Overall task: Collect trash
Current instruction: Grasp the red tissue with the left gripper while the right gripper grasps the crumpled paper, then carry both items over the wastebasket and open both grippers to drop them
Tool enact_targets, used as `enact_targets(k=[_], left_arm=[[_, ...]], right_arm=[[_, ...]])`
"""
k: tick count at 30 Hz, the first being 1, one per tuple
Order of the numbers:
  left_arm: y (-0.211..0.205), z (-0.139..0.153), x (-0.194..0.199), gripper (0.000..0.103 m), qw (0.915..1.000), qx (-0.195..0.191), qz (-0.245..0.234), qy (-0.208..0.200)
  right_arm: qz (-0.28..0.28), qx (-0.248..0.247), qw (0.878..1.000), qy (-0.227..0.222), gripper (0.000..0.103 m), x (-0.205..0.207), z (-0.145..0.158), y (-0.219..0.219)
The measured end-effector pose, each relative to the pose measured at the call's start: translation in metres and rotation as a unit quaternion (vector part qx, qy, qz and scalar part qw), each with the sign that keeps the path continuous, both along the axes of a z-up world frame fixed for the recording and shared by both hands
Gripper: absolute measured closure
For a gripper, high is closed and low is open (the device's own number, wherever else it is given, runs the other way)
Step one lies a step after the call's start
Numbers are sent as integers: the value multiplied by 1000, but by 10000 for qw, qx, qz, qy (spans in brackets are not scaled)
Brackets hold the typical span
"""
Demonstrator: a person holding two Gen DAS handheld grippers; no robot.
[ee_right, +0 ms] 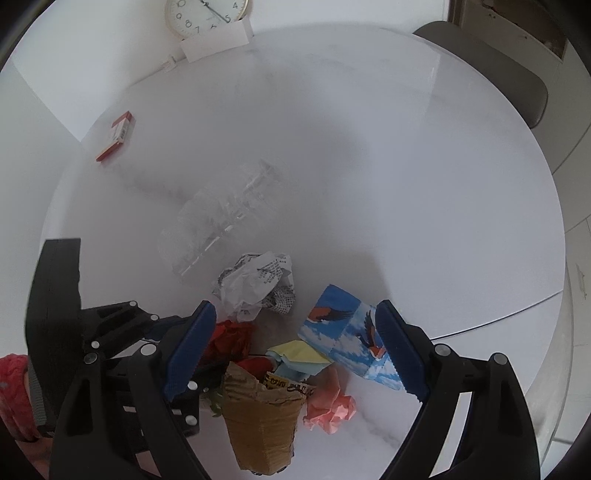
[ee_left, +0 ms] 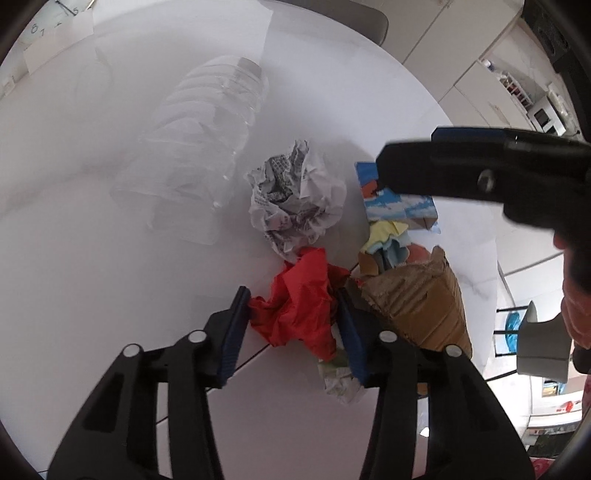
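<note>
My left gripper [ee_left: 293, 332] is shut on a crumpled red paper [ee_left: 299, 306], both blue pads against its sides on the white table [ee_left: 92, 277]. A crumpled newspaper ball [ee_left: 295, 199] lies just beyond it, with a crushed clear bottle [ee_left: 192, 147] further off. My right gripper [ee_right: 295, 347] hangs open and wide over a heap: yellow and light-blue papers [ee_right: 295, 350], a torn brown cardboard piece [ee_right: 262, 417], a pink paper wad [ee_right: 332, 406] and a blue bird-print box [ee_right: 354, 332]. Its pads touch nothing. One right finger [ee_left: 406, 170] covers part of that box in the left wrist view.
A red and white small pack [ee_right: 118, 134] lies far left on the table [ee_right: 406, 184]. A clock [ee_right: 207, 14] leans on the wall behind a white holder. A grey chair [ee_right: 517, 74] stands at the far right edge. A white-green wrapper [ee_left: 340, 376] lies under the left gripper.
</note>
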State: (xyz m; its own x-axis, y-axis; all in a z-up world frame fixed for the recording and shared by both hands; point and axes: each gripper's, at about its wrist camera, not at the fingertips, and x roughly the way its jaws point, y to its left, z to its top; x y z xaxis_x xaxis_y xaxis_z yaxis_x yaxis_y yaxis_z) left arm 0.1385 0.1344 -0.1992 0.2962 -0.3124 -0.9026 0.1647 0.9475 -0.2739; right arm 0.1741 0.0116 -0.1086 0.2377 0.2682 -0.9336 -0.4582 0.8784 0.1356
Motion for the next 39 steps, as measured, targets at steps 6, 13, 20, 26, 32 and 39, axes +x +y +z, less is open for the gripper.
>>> enact_targets(k=[6, 13, 20, 26, 32, 39], left_arm=[[8, 12, -6, 63, 9998, 18, 115, -174], [36, 35, -28, 63, 9987, 61, 452, -217], [55, 47, -46, 63, 9969, 86, 776, -113], [49, 58, -60, 63, 9962, 99, 829, -236], [36, 82, -72, 63, 9967, 213, 596, -499], [-8, 107, -96, 63, 9976, -62, -87, -687]], right_arm=[[384, -50, 9992, -102, 22, 4, -1, 11], [855, -81, 9963, 76, 25, 12, -20, 40], [1083, -335, 9930, 326, 39, 15, -48, 66], [850, -162, 9960, 229, 57, 10, -39, 59], [343, 287, 9989, -101, 57, -14, 1, 21], [-619, 854, 9940, -302, 57, -93, 49, -85]])
